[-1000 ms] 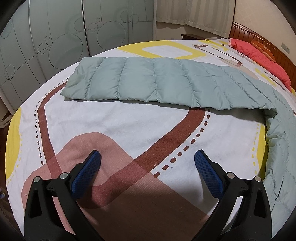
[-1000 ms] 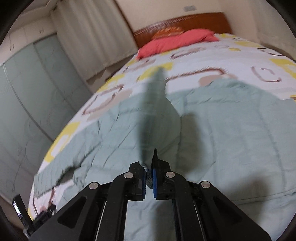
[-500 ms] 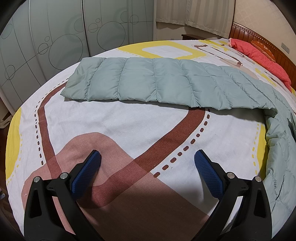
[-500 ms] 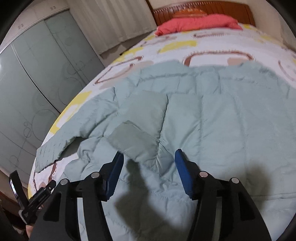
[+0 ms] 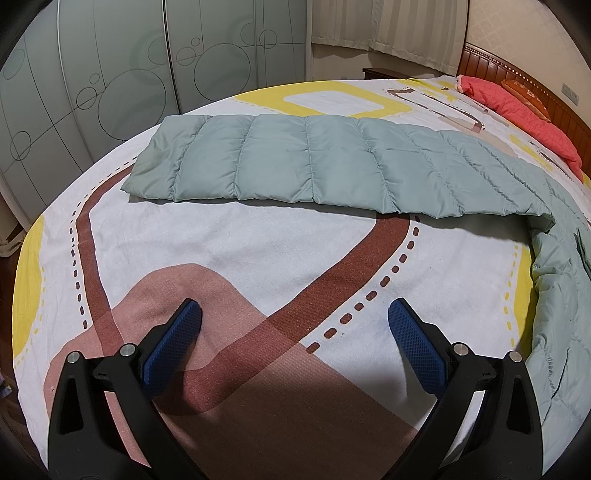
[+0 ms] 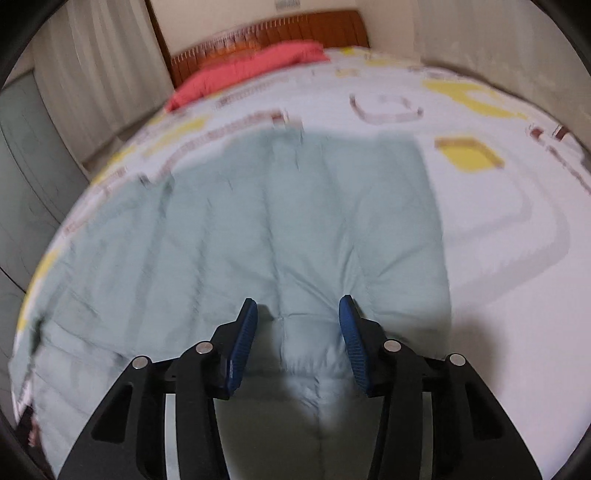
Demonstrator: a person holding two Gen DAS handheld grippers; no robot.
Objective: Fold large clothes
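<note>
A pale green quilted down jacket [image 6: 280,229] lies spread on the bed. Its long sleeve [image 5: 314,162] stretches flat to the left across the bedspread in the left wrist view. My left gripper [image 5: 293,325] is open and empty, low over the patterned bedspread, well short of the sleeve. My right gripper [image 6: 298,321] is open and empty just above the jacket's body; a padded ridge of it lies between the fingers. The right wrist view is blurred by motion.
The bedspread [image 5: 240,243] is white with brown and yellow shapes. A red pillow [image 5: 524,114] lies by the wooden headboard [image 6: 266,35]. Frosted wardrobe doors [image 5: 92,77] and curtains [image 5: 388,26] stand beyond the bed's far side.
My right gripper has let go of the jacket fabric, opened, and swung to the right over the jacket's body. The left gripper has not moved.
</note>
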